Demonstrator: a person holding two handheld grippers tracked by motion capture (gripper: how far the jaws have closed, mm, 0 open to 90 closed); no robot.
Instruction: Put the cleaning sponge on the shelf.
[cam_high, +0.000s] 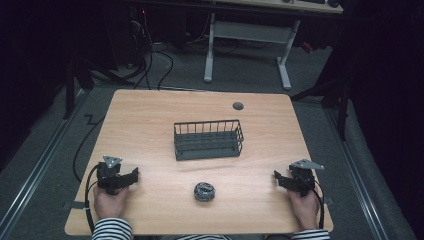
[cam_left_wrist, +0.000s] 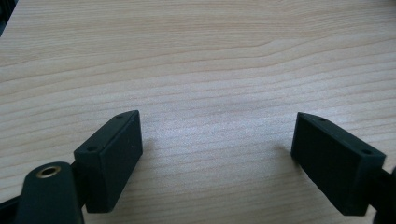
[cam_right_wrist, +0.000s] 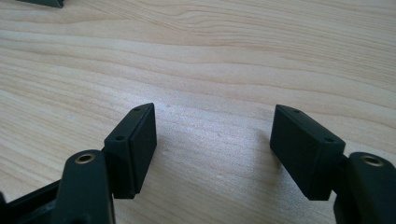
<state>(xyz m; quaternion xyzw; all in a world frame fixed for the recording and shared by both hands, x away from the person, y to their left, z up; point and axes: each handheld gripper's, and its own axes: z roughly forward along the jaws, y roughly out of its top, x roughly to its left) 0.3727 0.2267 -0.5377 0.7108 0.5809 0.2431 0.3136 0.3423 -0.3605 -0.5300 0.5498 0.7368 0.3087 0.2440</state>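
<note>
A dark wire basket stands in the middle of the wooden table. In front of it, near the table's front edge, lies a round black-and-white speckled ball. My left gripper rests on the table at the front left, a hand around it, well left of the ball. Its jaws stand wide apart over bare wood in the left gripper view. My right gripper rests at the front right, right of the ball. Its jaws are also apart with nothing between them.
A small grey round cap sits in the tabletop near the back edge. Behind the table stand a white desk frame and cables on the dark floor. Striped sleeves enter from the bottom.
</note>
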